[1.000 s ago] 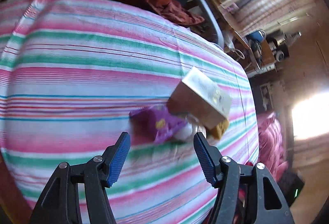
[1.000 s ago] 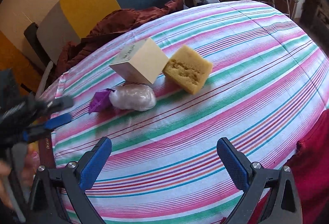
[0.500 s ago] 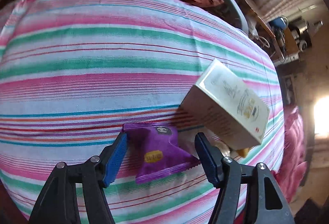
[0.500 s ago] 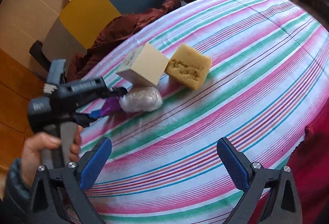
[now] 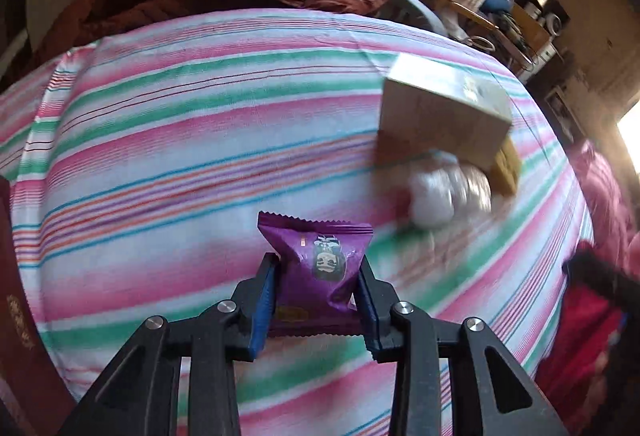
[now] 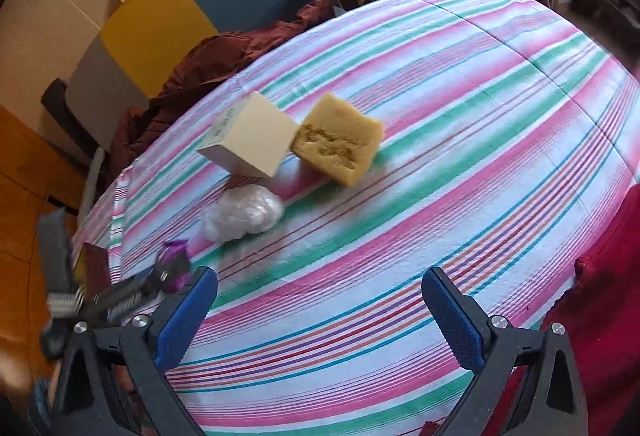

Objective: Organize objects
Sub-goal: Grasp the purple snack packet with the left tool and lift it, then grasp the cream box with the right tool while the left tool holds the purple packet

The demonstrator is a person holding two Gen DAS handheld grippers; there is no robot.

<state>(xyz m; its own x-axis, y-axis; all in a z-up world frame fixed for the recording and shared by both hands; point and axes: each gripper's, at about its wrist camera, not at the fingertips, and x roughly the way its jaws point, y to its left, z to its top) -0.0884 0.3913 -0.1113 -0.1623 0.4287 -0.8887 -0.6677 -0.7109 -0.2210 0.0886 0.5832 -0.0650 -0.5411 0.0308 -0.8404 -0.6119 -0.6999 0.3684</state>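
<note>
Purple crimped-edge snack packet (image 5: 320, 268), now lifted off cloth

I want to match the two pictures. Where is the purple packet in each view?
Left wrist: purple packet low in the centre, clamped by the left gripper.
Right wrist: only a purple scrap at lower left, mostly hidden behind that gripper.
Shared landmark: the cream box, upper right in the left view, centre-left in the right view.
</note>
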